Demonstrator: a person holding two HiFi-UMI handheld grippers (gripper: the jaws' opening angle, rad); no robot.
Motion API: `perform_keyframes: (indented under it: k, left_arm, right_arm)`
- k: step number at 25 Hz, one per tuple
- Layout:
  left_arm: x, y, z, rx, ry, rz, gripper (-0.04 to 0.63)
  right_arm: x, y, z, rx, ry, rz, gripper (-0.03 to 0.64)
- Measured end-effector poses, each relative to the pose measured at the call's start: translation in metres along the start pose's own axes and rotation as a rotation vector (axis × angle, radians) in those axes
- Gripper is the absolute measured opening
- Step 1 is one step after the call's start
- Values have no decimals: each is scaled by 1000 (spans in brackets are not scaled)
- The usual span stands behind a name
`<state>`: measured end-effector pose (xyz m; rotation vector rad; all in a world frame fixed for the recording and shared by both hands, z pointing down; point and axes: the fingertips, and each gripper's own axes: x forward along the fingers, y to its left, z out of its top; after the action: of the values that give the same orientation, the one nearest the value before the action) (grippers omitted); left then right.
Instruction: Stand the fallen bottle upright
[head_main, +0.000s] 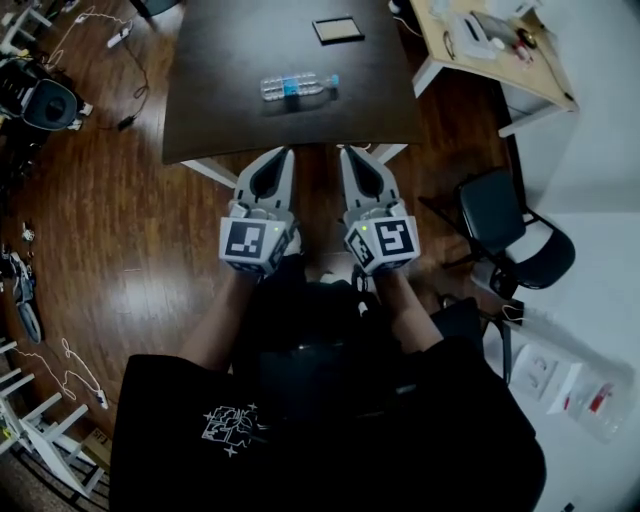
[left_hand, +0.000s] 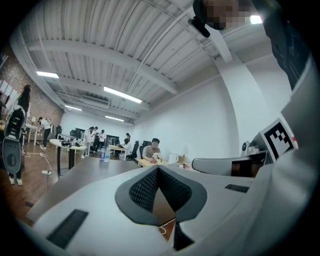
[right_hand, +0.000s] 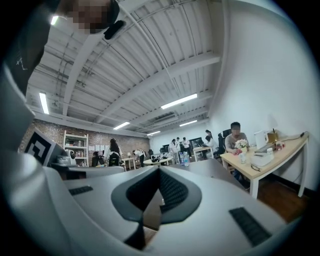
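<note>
**Fallen bottle (head_main: 298, 86) waiting on the counter (head_main: 220, 110)**

Seen from above: a clear bottle with a blue label, lying on its side mid-counter, cap toward the right. Held side by side at the counter's near edge, well short of the bottle: left gripper (head_main: 285, 152) and right gripper (head_main: 348, 152), each pressed together on nothing and pointing level toward it. Probably kept closed just for the approach. Needs spreading before any grasp.

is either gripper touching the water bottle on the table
Apart. The head view shows the bottle lying mid-table, with bare table between it and the tips of the left gripper and right gripper.
</note>
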<state>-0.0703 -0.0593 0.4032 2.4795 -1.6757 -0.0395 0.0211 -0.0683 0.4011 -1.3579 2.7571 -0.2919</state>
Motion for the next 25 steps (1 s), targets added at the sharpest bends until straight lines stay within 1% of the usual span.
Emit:
perform_keyframes:
  k: [4,8,10,16,20,22,23,25]
  left_arm:
    - [28,31,3,40,28,-37,0]
    - [54,58,-3,66,55,-71,0]
    - [66,69,-8,98,76,-90,0]
    - [117,80,-31,229,182,-159,0]
    - [162,82,-61,327,264,-215,3]
    - [185,86,-78,367,308,-228,12]
    - [196,88,-86,398,329,-229,12]
    - [214,91,-97,486,357,-226,12]
  right_arm:
    - [45,0,1,-7,9,-18,20]
    - [81,-8,-1,-6,12,-45,20]
    - [93,-15,-2,-1,15,-61,20]
    - [122,-41,-15,-10,34,-88,20]
    - [140,-74,-33,-13,71,-97,20]
    - [150,-91,-40,-11,86,-97,20]
    - [153,-98,-42,-7,91,-96,20]
    - [158,-110,-44,1,99,-89,20]
